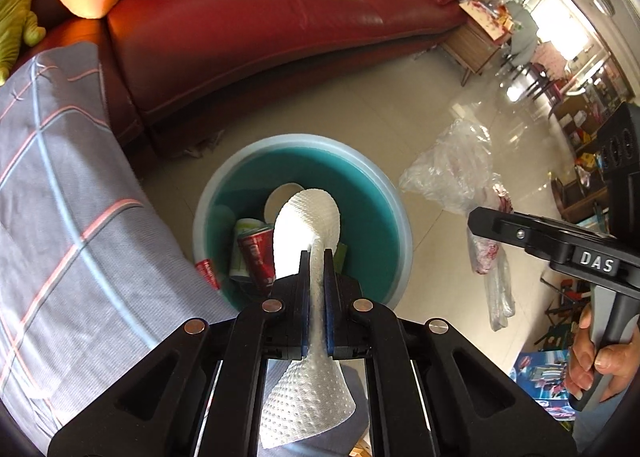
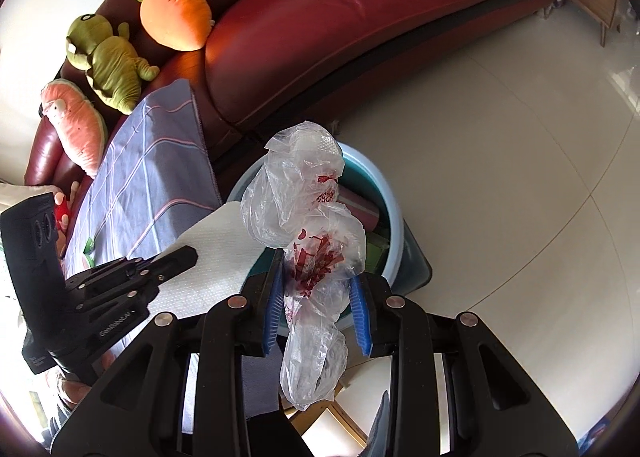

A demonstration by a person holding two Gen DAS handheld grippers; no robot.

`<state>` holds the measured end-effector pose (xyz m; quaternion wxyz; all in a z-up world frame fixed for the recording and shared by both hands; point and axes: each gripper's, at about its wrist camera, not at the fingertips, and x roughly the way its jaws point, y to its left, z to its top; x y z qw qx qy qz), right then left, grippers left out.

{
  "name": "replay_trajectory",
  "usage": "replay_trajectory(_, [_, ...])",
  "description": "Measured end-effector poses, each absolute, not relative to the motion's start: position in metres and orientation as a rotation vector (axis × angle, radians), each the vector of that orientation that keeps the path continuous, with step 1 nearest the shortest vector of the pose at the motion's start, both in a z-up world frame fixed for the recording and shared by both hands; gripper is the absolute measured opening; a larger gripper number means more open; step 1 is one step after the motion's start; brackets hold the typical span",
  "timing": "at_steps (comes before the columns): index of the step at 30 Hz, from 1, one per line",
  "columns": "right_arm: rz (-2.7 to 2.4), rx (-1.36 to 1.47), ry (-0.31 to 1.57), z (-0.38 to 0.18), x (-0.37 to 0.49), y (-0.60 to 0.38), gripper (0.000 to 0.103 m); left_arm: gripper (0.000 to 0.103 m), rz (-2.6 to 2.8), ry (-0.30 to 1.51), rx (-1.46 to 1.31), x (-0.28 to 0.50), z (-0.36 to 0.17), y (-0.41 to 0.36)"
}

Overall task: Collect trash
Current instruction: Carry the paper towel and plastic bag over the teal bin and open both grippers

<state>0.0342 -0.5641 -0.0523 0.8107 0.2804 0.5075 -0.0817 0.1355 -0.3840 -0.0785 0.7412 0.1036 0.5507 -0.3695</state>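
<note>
Trash rides in both grippers above the round teal bin with a pale blue rim [image 1: 402, 217]: the left gripper [image 1: 317, 257] has its fingers pinched on a white dimpled paper towel [image 1: 310, 213], while the right gripper [image 2: 318, 289] holds a crumpled clear plastic bag with red print [image 2: 316, 257], fingers narrowed around it. Released off-centre, the light bag could drift onto the floor, and the towel's trailing end may catch the rim.

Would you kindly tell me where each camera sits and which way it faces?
Left wrist: on the left gripper, looking steeply down at the bin; jaws pinch a paper towel; person's hand shows.
Right wrist: on the right gripper, looking down; jaws hold a plastic bag.
Shared: bin, sofa, both items.
</note>
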Motion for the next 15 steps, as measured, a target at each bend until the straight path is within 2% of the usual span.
replay_trajectory(2, [-0.182,0.593,1.087,-0.051,0.035,-0.565,0.029,0.017,-0.809,1.213,0.225,0.137,-0.082,-0.388])
replay_trajectory(3, [-0.184,0.592,1.088,-0.051,0.036,-0.565,0.029,0.036,-0.805,1.213,0.227,0.137,-0.082,-0.387])
replay_trajectory(4, [-0.186,0.589,1.088,-0.05,0.037,-0.564,0.029,0.062,-0.795,1.21,0.228,0.136,-0.082,-0.387])
replay_trajectory(6, [-0.186,0.584,1.089,-0.049,0.038,-0.562,0.029,0.081,-0.778,1.173,0.222,0.135,-0.079,-0.382])
replay_trajectory(15, [-0.165,0.573,1.111,-0.055,0.052,-0.548,0.03,0.093,-0.723,1.156,0.21,0.135,-0.073,-0.348])
